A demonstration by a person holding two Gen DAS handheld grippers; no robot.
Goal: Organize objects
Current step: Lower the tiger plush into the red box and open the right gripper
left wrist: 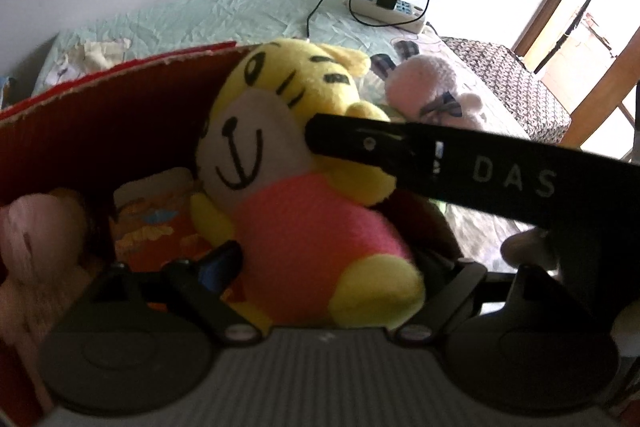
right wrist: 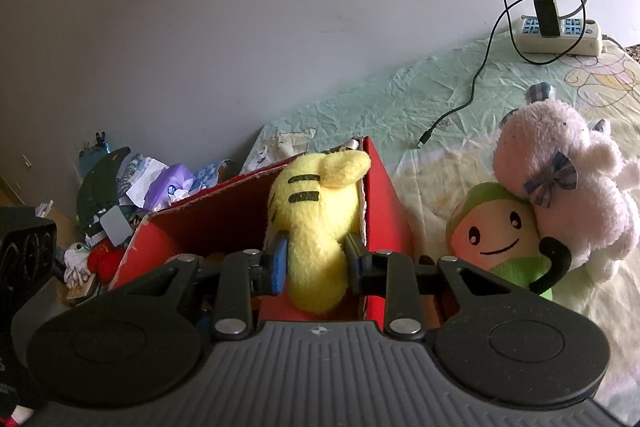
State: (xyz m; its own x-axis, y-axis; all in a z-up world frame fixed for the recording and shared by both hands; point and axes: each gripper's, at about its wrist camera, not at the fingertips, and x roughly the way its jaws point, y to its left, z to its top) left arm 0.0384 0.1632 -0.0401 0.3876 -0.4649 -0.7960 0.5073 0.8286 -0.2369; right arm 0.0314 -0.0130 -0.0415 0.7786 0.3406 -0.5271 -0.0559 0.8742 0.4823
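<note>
The right claw [right wrist: 316,263] pinches the yellow tiger toy [right wrist: 316,227] over the red box [right wrist: 384,195], the left claw [left wrist: 332,259] spread around its pink body, its cheek hidden behind a black finger [left wrist: 440,155] reading "DAS".

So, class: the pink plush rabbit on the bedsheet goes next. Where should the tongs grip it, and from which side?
Probably the pink plush rabbit's round head, from above: it stands topmost and clear, while the green-hooded doll leans against its lower body.
</note>
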